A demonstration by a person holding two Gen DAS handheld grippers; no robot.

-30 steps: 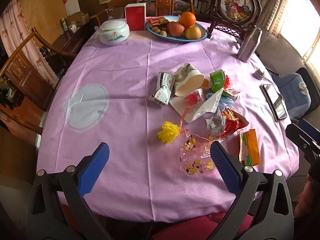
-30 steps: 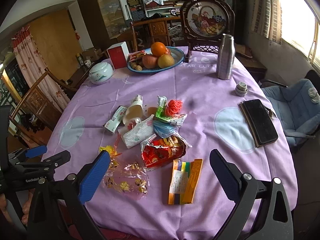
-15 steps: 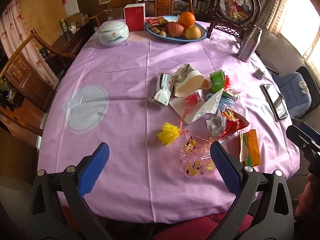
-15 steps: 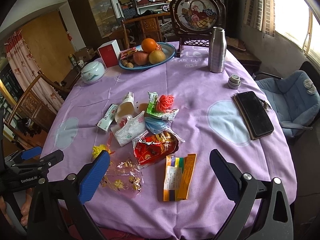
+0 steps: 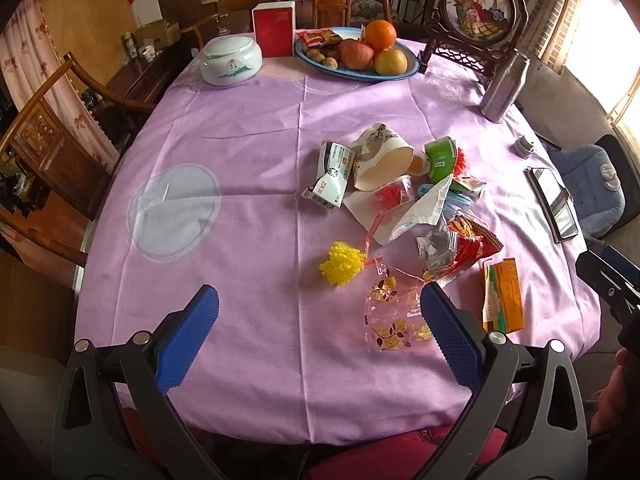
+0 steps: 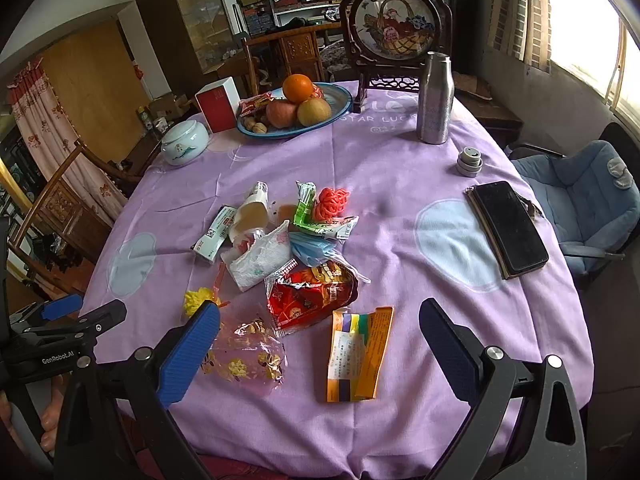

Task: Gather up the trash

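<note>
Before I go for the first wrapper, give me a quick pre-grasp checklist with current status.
1. Right gripper open, empty: ok.
2. Left gripper open, empty: ok.
3. Orange wrapper lies flat, apart from the red snack bag, between the right fingers: ok.
4. Clear flowered bag partly behind the left gripper's right finger: not ok.
5. Phone away from the trash: ok.
6. Bin location: cannot tell.

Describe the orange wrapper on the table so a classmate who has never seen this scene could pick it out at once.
Start at the purple tablecloth and find the pile of trash at its middle. At the pile's near edge, just right of the crumpled red snack bag, lies the orange wrapper. It alone lies flat and oblong, torn open, with purple, yellow and green stripes at its far end.
</note>
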